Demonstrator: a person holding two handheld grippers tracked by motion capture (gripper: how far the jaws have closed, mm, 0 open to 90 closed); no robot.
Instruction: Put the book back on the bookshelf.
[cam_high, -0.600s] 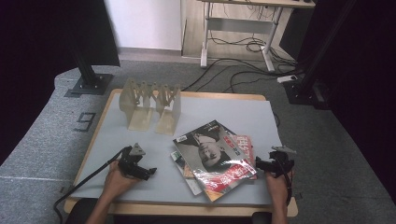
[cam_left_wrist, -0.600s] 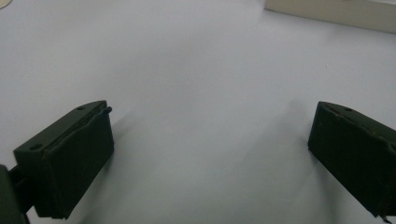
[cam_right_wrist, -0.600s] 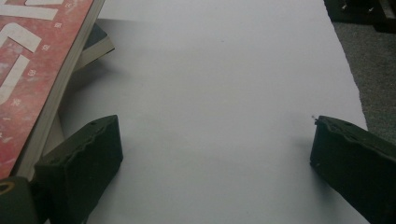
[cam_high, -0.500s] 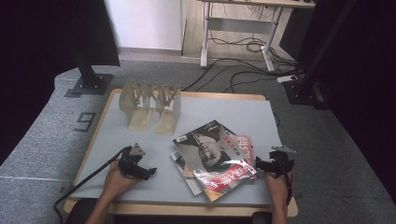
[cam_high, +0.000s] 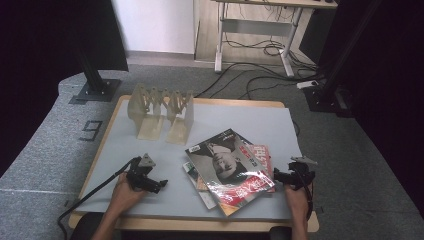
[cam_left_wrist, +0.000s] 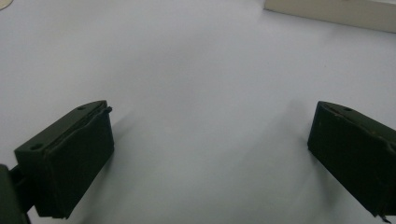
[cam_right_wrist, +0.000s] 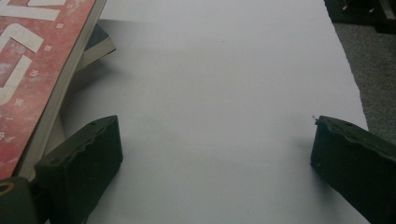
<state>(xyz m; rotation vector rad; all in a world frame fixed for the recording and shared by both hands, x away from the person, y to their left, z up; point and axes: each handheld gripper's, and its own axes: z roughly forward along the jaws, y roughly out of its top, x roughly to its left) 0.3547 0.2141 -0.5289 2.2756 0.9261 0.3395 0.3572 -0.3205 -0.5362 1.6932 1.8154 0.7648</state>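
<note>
A loose pile of magazines (cam_high: 229, 169) lies right of the middle of the grey mat (cam_high: 235, 120); the top one has a face on its cover. My left gripper (cam_high: 156, 184) rests low on the mat to the left of the pile, open, its jaws wide apart over bare mat (cam_left_wrist: 212, 116). My right gripper (cam_high: 278, 177) sits just right of the pile, also open (cam_right_wrist: 217, 133). In the right gripper view, the red magazine's edge (cam_right_wrist: 32, 65) lies beside the left jaw, with another magazine (cam_right_wrist: 97, 44) under it. Neither gripper holds anything.
A pale wooden slotted rack (cam_high: 161, 112) stands at the back left of the table; its base (cam_left_wrist: 334, 11) shows ahead of the left gripper. The mat's right edge and the grey floor (cam_right_wrist: 373, 70) are close to the right gripper. A desk and cables lie beyond.
</note>
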